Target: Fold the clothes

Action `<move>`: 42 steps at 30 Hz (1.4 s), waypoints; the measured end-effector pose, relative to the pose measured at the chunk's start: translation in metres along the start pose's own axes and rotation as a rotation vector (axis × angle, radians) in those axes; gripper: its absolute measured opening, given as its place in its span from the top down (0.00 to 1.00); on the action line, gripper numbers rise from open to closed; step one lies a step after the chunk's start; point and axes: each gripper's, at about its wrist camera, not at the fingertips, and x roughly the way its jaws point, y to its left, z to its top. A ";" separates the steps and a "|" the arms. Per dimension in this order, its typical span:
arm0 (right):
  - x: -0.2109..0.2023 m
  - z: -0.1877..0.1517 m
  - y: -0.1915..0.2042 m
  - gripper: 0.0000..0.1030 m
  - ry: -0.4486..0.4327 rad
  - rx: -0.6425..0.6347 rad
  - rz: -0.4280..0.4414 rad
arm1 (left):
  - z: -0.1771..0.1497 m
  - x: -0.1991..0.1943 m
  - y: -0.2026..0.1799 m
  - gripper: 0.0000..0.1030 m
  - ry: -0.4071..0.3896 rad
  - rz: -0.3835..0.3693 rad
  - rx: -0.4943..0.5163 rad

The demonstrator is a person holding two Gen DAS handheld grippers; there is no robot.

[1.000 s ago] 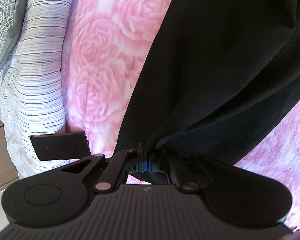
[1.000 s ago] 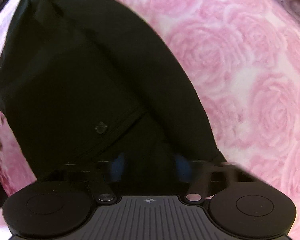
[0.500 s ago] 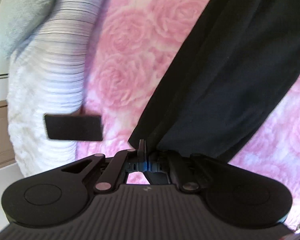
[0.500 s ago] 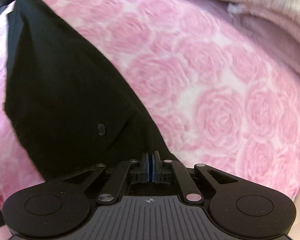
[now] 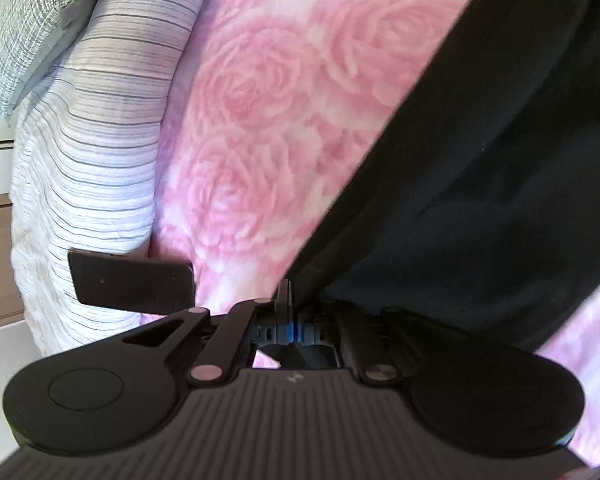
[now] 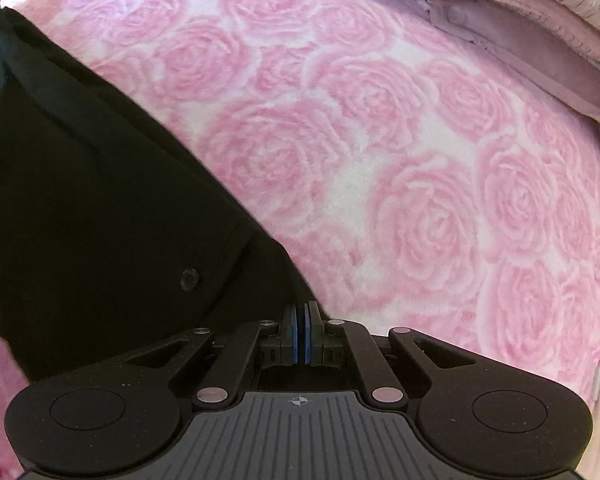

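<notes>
A black garment (image 5: 480,152) lies across a pink rose-patterned blanket (image 5: 268,100). My left gripper (image 5: 290,300) is shut on the garment's lower edge, and the cloth runs up and to the right from the fingers. In the right wrist view the same black garment (image 6: 80,200) fills the left side, with a small black button (image 6: 189,279) on it. My right gripper (image 6: 300,320) has its blue pads pressed together on the garment's near corner. The rest of the garment runs out of both views.
White striped bedding (image 5: 100,140) and a grey pillow (image 5: 32,28) lie left of the blanket. A flat black rectangular object (image 5: 132,286) sits by the left gripper. A mauve quilt (image 6: 540,68) lies at the right view's top right, beside the blanket (image 6: 420,200).
The right gripper's pads were apart a second ago and have shut on the garment's corner. Both views have shifted, and more pink blanket now shows beside the black cloth.
</notes>
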 end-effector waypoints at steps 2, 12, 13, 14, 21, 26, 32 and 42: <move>0.005 0.002 0.000 0.88 0.004 0.016 -0.025 | 0.002 0.002 -0.002 0.82 0.009 0.026 -0.014; -0.042 0.012 0.038 0.40 -0.088 0.113 -0.166 | -0.028 -0.008 0.005 0.62 0.025 0.059 -0.154; -0.048 0.015 0.047 0.40 -0.108 0.123 -0.153 | -0.034 -0.011 0.006 0.61 0.022 0.059 -0.171; -0.052 0.017 0.059 0.40 -0.126 0.124 -0.138 | -0.038 -0.013 0.007 0.60 0.017 0.059 -0.180; -0.069 0.026 0.142 0.40 -0.198 0.025 -0.052 | -0.061 -0.026 0.041 0.61 -0.031 0.121 -0.312; -0.076 0.020 0.175 0.40 -0.210 0.027 -0.019 | -0.087 -0.032 0.054 0.61 0.002 0.161 -0.356; -0.084 0.015 0.204 0.40 -0.253 -0.037 0.032 | -0.120 -0.046 0.010 0.61 0.019 0.178 -0.294; -0.077 0.028 0.291 0.40 -0.318 -0.057 0.147 | -0.156 -0.056 -0.114 0.69 -0.046 0.229 0.190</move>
